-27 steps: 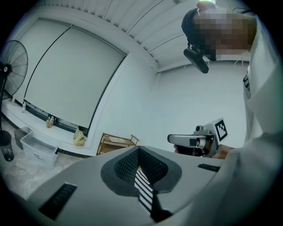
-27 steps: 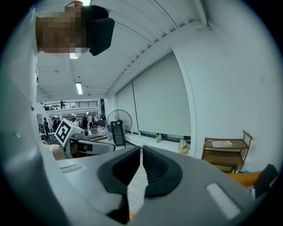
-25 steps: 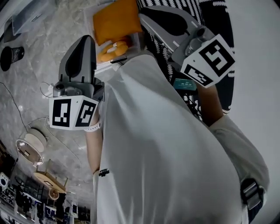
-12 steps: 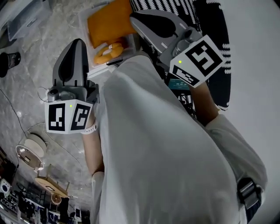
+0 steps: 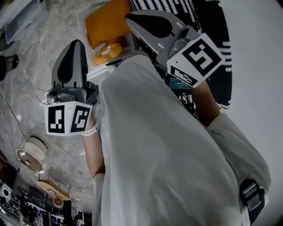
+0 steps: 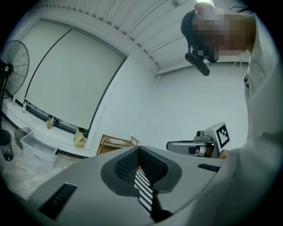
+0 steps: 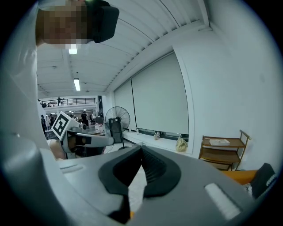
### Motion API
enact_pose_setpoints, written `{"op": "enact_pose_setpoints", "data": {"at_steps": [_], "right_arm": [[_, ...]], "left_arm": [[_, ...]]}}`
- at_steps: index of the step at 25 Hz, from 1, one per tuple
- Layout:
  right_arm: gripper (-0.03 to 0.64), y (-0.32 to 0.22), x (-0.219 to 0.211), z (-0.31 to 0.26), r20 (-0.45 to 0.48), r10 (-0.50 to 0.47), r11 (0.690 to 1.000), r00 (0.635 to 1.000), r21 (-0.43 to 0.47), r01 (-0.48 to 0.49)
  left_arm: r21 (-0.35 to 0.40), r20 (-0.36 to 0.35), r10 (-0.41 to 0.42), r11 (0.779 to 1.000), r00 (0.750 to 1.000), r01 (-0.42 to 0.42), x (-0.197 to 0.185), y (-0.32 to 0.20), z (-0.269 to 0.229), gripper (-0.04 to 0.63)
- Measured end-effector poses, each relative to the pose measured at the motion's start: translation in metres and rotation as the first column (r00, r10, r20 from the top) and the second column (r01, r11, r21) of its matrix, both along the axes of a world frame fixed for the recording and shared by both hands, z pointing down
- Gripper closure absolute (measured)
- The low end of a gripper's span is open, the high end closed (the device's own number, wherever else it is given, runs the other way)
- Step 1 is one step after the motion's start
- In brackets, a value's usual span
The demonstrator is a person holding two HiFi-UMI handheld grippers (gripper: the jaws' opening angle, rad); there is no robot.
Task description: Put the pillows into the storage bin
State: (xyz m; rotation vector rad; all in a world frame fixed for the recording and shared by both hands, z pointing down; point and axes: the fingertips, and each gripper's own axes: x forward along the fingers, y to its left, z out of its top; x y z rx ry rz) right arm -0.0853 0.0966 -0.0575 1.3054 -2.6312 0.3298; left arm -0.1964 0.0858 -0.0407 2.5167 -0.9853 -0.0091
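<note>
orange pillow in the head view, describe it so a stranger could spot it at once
At the top of the head view, a clear storage bin stands on the grey marbled floor. The orange pillow lies in it, flat, plain and square, beside a yellow ring-shaped item, unlike the black-and-white patterned fabric to its right.

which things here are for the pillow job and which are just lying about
For the job: orange pillow, yellow ring cushion, black-and-white pillow, storage bin.

Lying about: black cup, clear box, white round object.
</note>
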Motion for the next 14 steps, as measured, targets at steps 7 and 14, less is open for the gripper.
{"op": "enact_pose_setpoints", "data": {"at_steps": [7, 14], "right_arm": [[0.603, 0.0001, 0.0004, 0.0024, -0.006, 0.001, 1.0, 1.0, -0.012, -0.001], [0.603, -0.002, 0.0055, 0.0073, -0.013, 0.016, 1.0, 1.0, -0.015, -0.017]], "left_arm": [[-0.009, -0.006, 0.003, 1.0, 1.0, -0.003, 0.0017, 0.0017, 0.003, 0.588], [-0.009, -0.006, 0.01, 1.0, 1.0, -0.01, 0.0031, 0.0008, 0.0081, 0.588]]}}
